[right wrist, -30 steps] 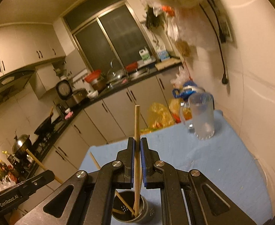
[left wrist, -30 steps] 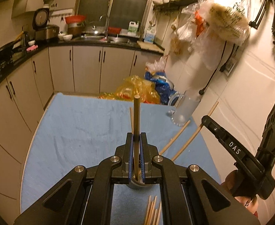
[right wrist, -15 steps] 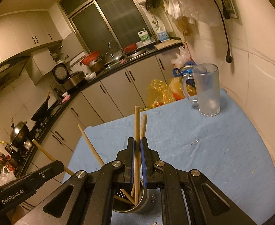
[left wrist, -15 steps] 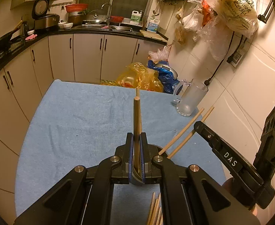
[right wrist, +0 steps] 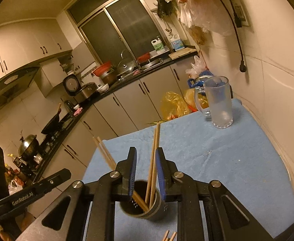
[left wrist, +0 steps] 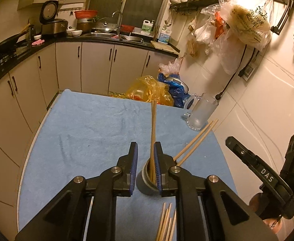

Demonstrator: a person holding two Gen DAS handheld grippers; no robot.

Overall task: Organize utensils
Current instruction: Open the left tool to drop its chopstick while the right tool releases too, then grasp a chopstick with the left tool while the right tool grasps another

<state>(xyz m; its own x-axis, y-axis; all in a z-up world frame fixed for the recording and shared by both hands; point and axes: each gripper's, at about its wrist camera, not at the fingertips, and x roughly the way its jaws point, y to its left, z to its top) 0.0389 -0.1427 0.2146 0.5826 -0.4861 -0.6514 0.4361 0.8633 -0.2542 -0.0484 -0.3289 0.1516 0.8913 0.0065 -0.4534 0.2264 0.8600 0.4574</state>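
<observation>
- As the left wrist view shows, the left gripper [left wrist: 145, 165] is over the holder [left wrist: 147, 182] on the blue surface [left wrist: 82, 132]. Its fingers are opening and the chopstick [left wrist: 153, 132] between them stands in the holder, seemingly let go. Loose chopsticks [left wrist: 166, 224] lie nearer.
- In the right wrist view, the right gripper [right wrist: 146, 170] is also opening, its stick [right wrist: 154, 156] resting in the same holder [right wrist: 145, 204].
- The drop-off looks done; next, each gripper should draw back clear and fetch from the loose pile.
</observation>
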